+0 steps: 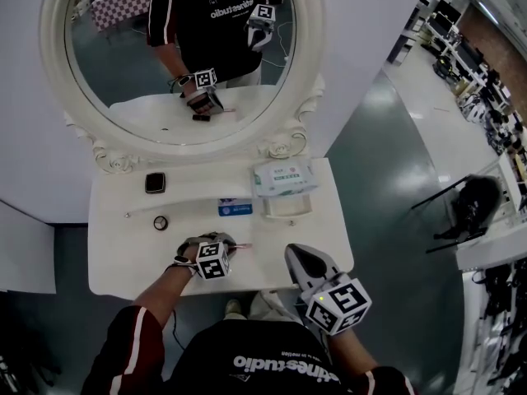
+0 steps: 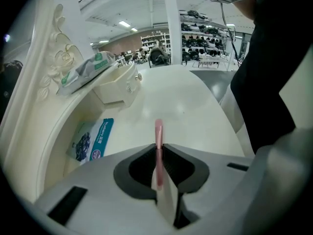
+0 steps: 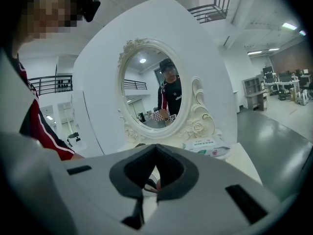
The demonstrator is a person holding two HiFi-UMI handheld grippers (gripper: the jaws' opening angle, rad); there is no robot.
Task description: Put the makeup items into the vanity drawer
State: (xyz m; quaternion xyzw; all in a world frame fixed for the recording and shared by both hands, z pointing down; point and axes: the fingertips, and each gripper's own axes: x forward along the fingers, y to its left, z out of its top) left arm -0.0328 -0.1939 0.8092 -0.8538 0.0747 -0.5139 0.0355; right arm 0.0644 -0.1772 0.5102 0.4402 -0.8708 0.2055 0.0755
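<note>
"One item picked so far?"

"Seemingly. Left gripper (image 2: pixel 159 148)'s jaws clench a slim pink makeup stick (image 2: pixel 158 133), five o'clock on the white vanity bench (image 1: pixel 123 253); right gripper (image 3: pixel 156 146)'s jaws are closed, empty."

"Remaining?"

"Almost everything: black square compact (image 1: pixel 155 182) at ten o'clock, small white drawer (image 1: pixel 288 207) at three."

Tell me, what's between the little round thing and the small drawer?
A blue-and-white packet lies flat on the tabletop between the round thing and the drawer; the head view shows it.

I've got the left hand-held gripper (image 2: pixel 159 146) clamped on a slim pink stick (image 2: pixel 158 130); white table (image 2: pixel 195 106) beyond, blue-and-white flat packet (image 2: pixel 93 140) ahead-left.
</note>
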